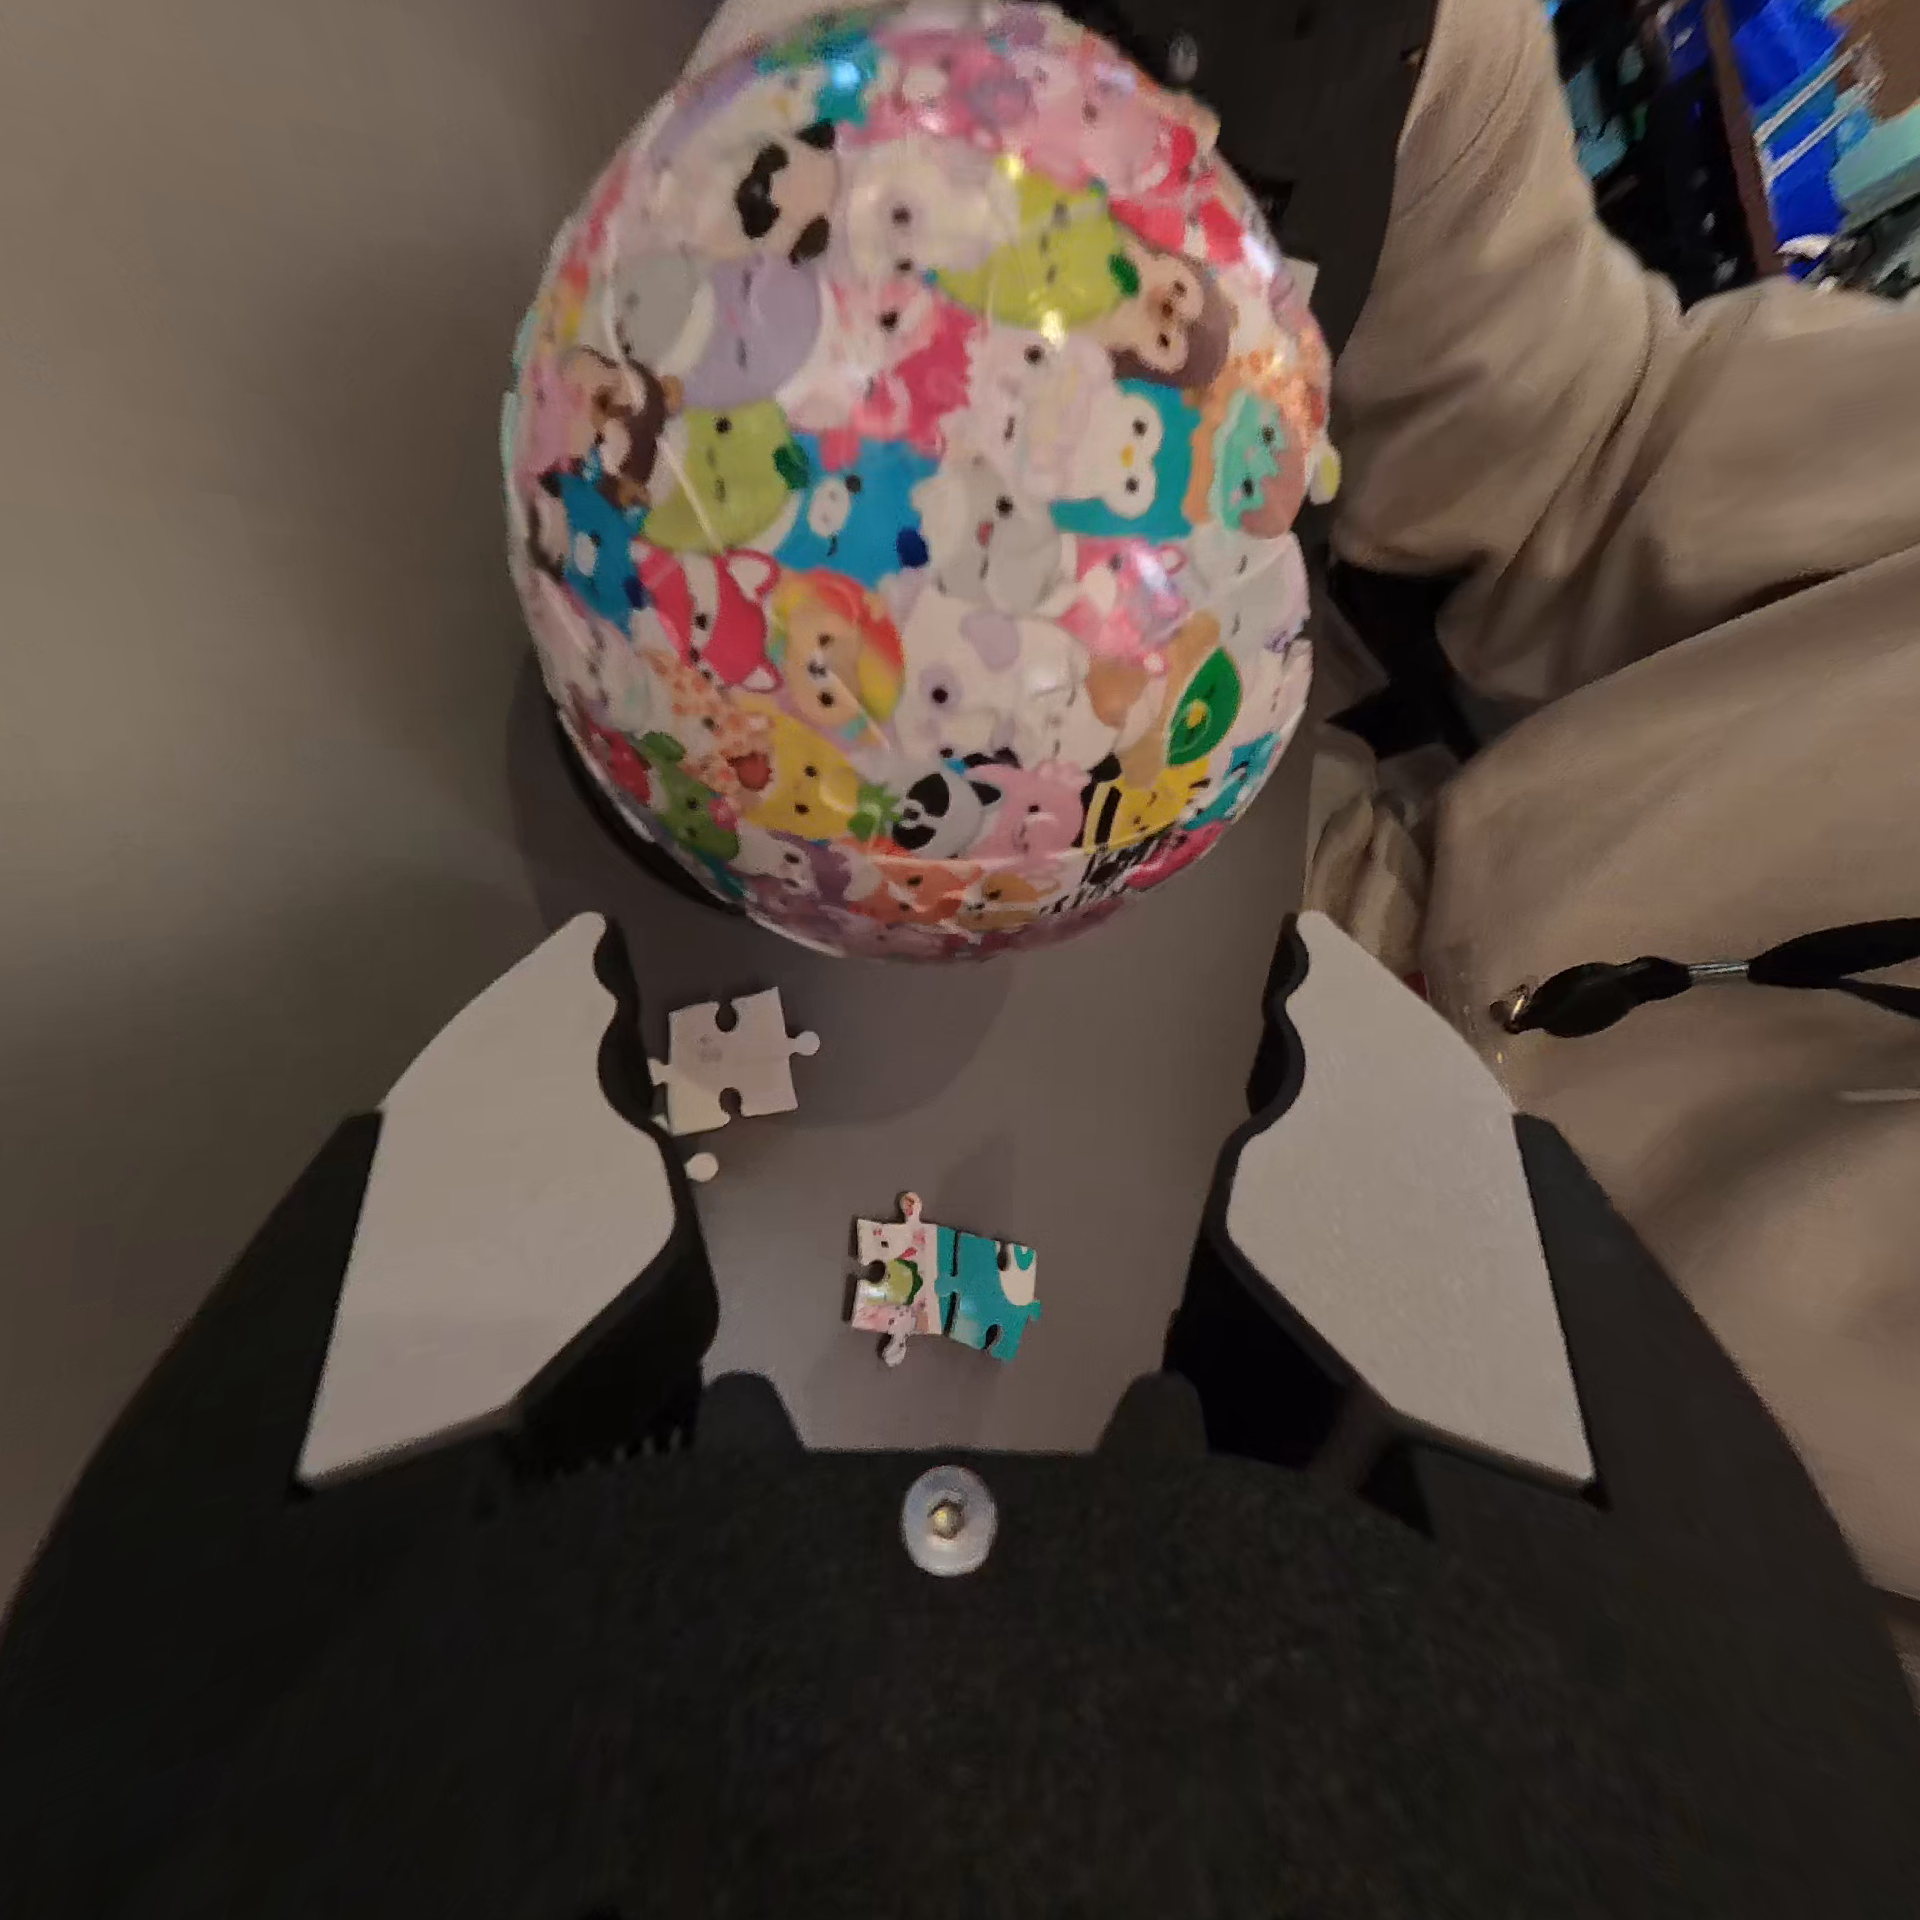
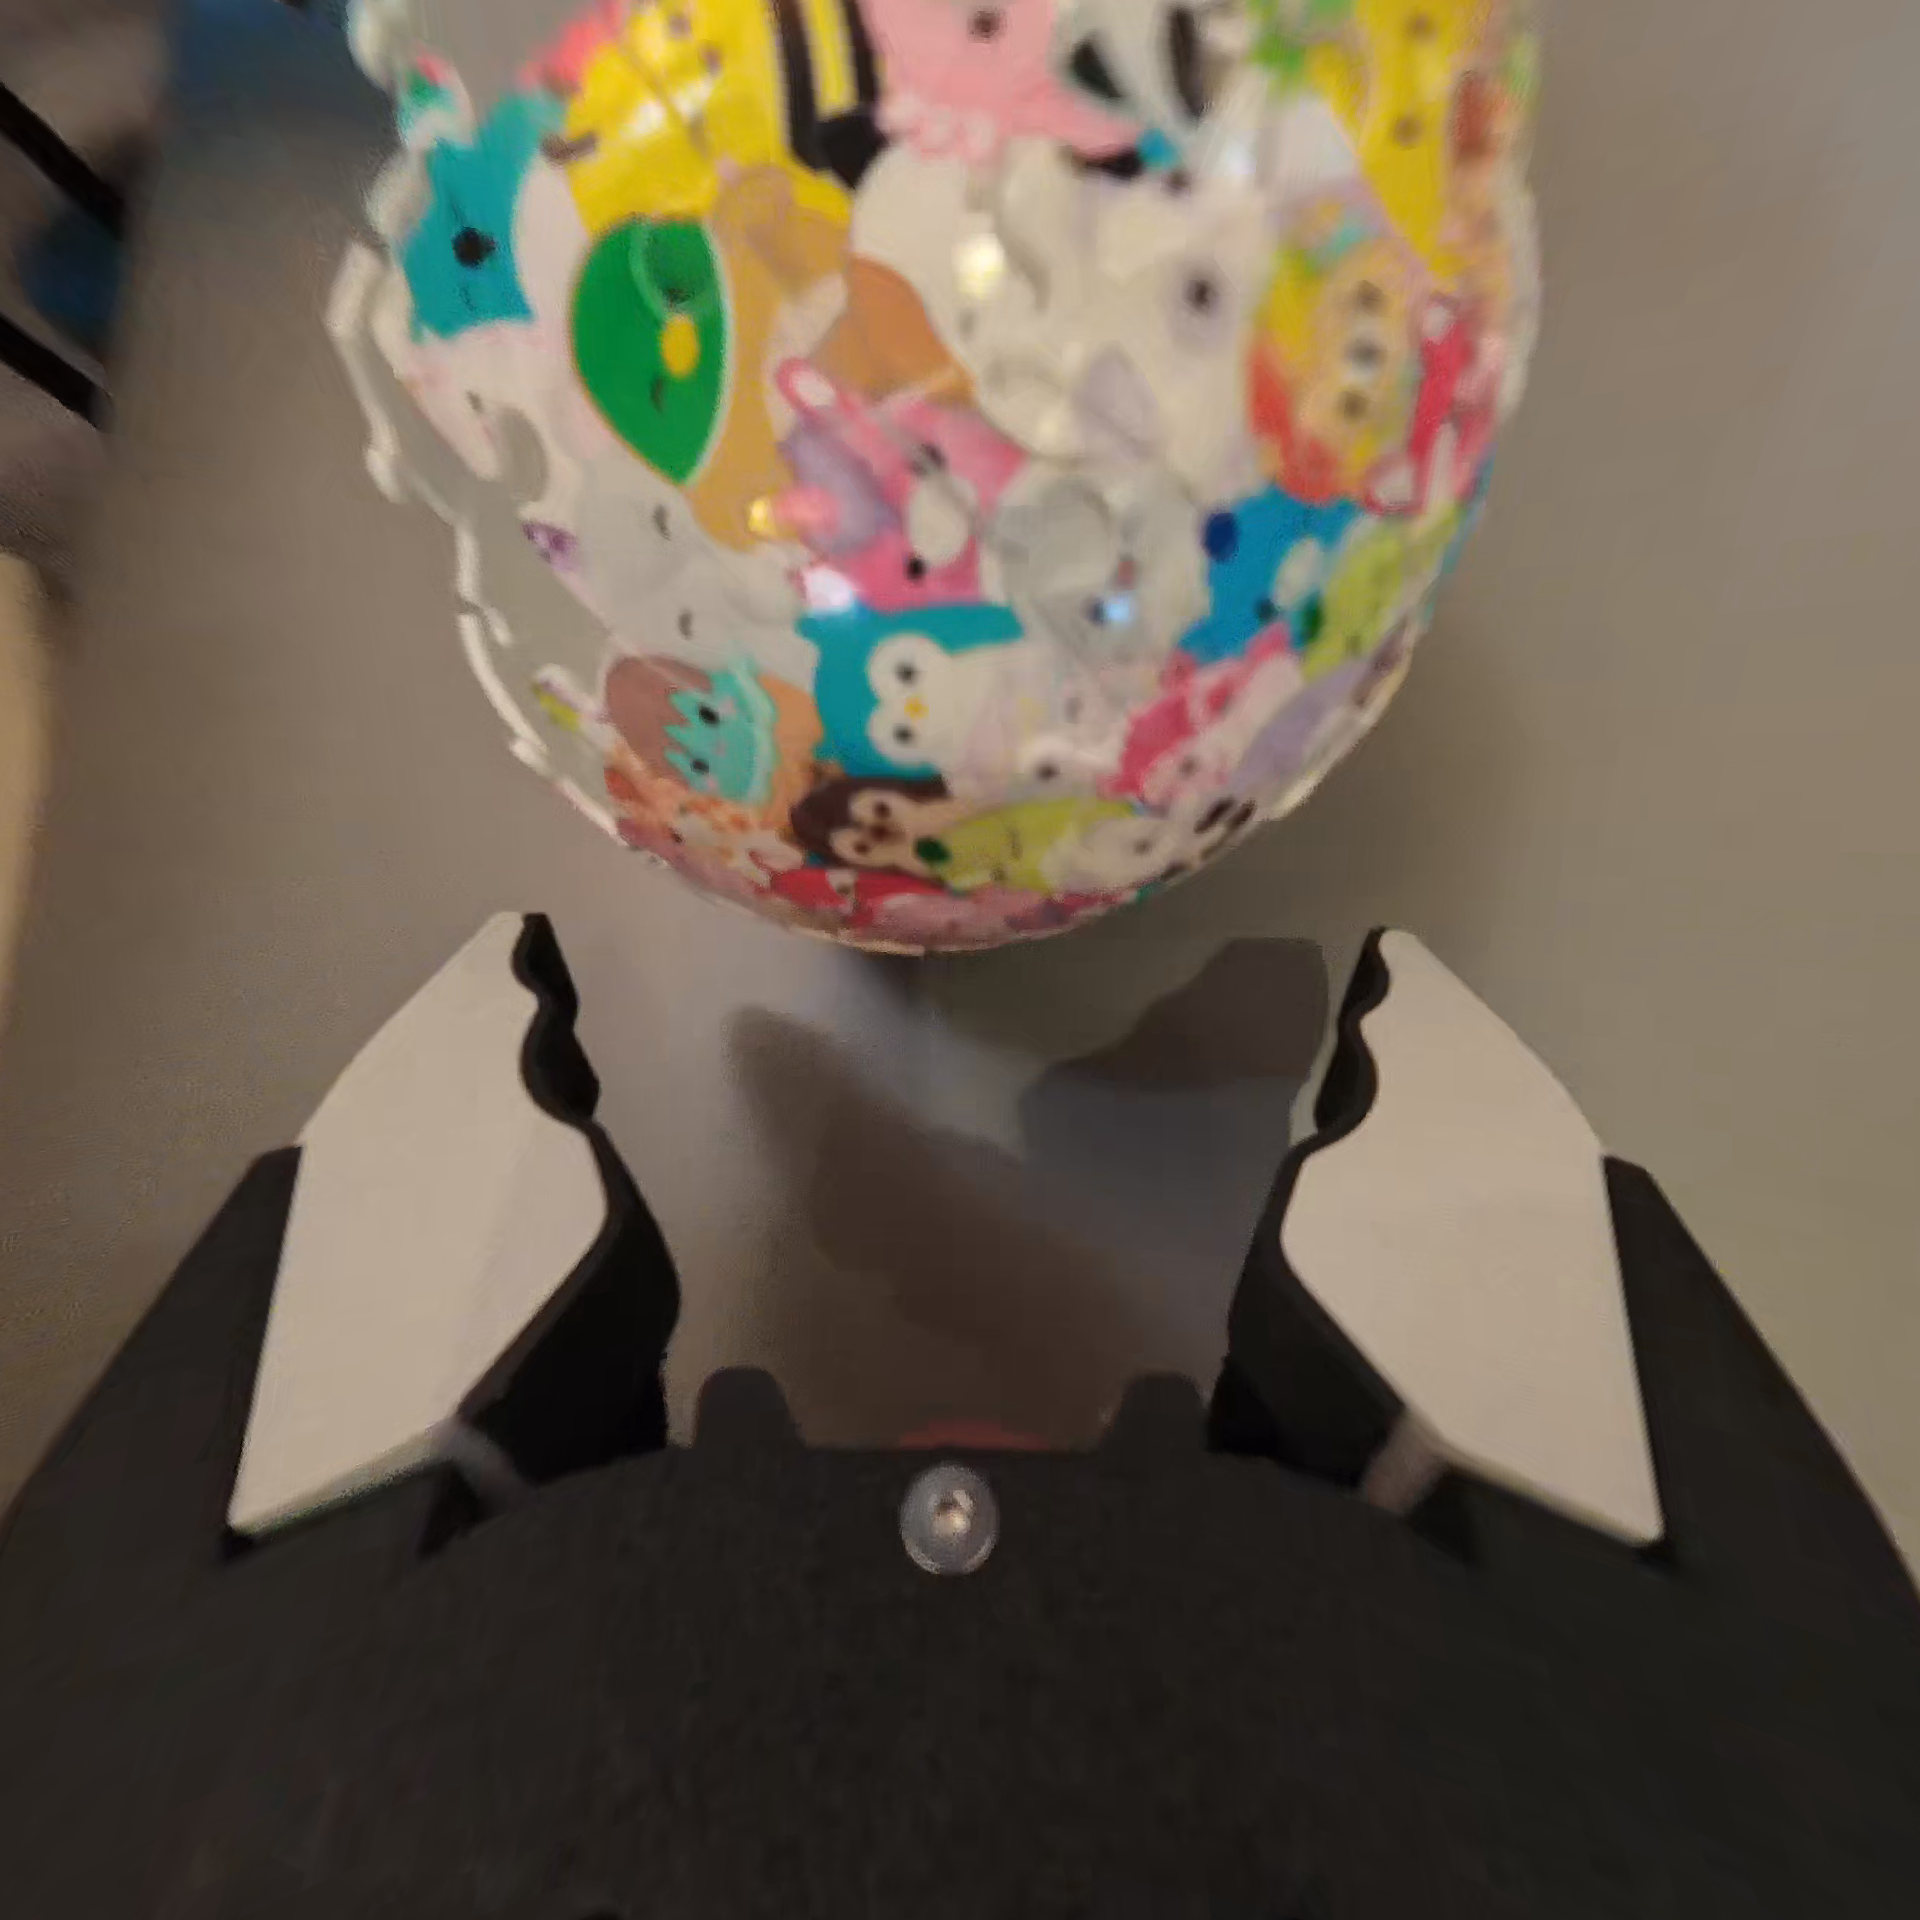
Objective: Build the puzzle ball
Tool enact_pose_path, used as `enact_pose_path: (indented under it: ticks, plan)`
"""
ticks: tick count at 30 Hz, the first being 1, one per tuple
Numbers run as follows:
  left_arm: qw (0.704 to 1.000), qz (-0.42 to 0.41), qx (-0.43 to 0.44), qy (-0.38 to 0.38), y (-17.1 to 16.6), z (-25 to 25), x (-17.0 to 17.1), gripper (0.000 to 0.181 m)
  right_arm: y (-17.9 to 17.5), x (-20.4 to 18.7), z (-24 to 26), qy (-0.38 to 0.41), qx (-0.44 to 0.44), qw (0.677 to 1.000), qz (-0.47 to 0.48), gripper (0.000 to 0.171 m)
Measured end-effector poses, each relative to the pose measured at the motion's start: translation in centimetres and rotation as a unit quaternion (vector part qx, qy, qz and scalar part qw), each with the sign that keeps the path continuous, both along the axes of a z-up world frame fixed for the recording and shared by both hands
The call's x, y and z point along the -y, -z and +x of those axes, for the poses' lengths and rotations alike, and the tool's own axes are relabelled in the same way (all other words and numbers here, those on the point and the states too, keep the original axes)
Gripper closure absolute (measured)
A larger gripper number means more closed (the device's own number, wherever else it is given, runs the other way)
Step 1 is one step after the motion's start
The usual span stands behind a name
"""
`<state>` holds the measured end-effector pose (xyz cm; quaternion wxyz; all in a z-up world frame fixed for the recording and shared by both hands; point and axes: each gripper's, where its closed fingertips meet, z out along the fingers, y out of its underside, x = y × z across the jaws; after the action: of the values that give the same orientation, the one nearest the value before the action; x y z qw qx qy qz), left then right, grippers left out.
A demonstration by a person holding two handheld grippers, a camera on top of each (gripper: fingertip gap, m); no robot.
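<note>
The puzzle ball point(image 1: 914, 468) sat on the grey table point(image 1: 260, 520), bright with cartoon animals. Just short of the ball hung the left gripper point(image 1: 945, 956), jaws wide apart and empty. A white face-down piece point(image 1: 732, 1060) and a joined coloured pair point(image 1: 943, 1288) lay nearer than the ball. The right gripper point(image 2: 951, 956) hovered just before the ball, jaws apart, holding nothing. A beige sleeve point(image 1: 1621, 623) lay right of the ball.
</note>
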<state>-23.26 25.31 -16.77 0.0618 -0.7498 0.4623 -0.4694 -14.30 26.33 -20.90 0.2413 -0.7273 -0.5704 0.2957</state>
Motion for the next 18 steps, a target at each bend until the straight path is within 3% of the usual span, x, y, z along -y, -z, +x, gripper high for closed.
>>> enact_pose_path:
  ticks: [3, 6, 10, 18]
  plan:
    - [1.0, 0.007, -0.017, 0.014, 0.5, 0.7, 0.4, 0.068, 0.8, -0.6, -0.9, -0.009, 0.044, 0.998, 0.054, 0.038]
    - [1.0, 0.006, -0.015, 0.009, 0.4, 1.4, 0.2, 0.073, 0.3, -1.1, -1.7, 0.002, 0.034, 0.996, 0.076, 0.047]
    - [0.999, 0.035, -0.026, -0.002, 0.7, 1.6, -0.3, 0.074, -0.7, -1.4, -2.2, 0.009, 0.004, 0.996, 0.084, 0.047]
    - [0.993, 0.11, -0.036, -0.025, 0.9, 1.9, -1.3, 0.074, -1.2, -3.1, -1.7, -0.006, 0.058, 0.981, 0.183, 0.044]
